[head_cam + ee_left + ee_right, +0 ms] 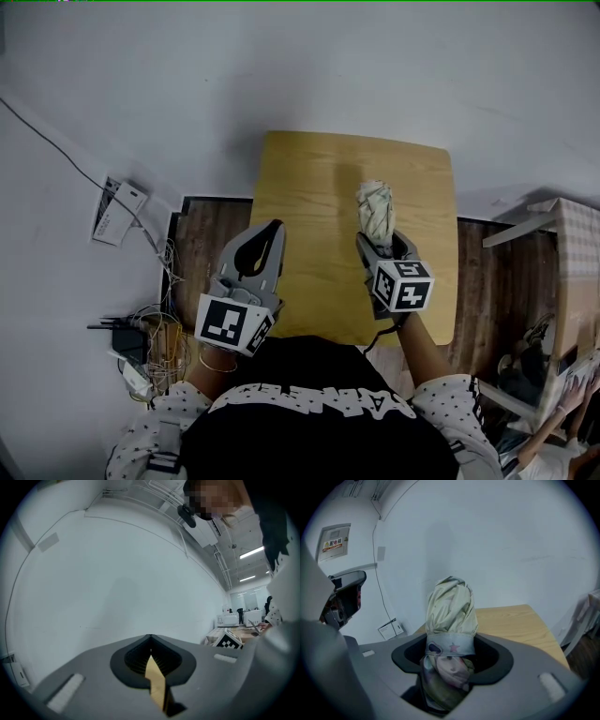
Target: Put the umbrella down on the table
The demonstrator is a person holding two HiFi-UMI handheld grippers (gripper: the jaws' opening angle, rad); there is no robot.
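A folded umbrella [377,212] in pale cream cloth, bound by a strap with a small star, pokes out past my right gripper [382,246], which is shut on it above the wooden table [309,187]. In the right gripper view the umbrella [451,616] fills the gap between the jaws and its tip stands over the table [520,623]. My left gripper [265,239] hovers over the table's left edge, shut with nothing held. Its closed jaws [150,654] face a bare white wall, with a sliver of table showing below them.
White walls run behind and to the left of the small table. A wall socket box [120,212] and tangled cables [155,347] lie at the left. Dark wood floor [208,244] shows beside the table. A checked table [577,244] stands at the right.
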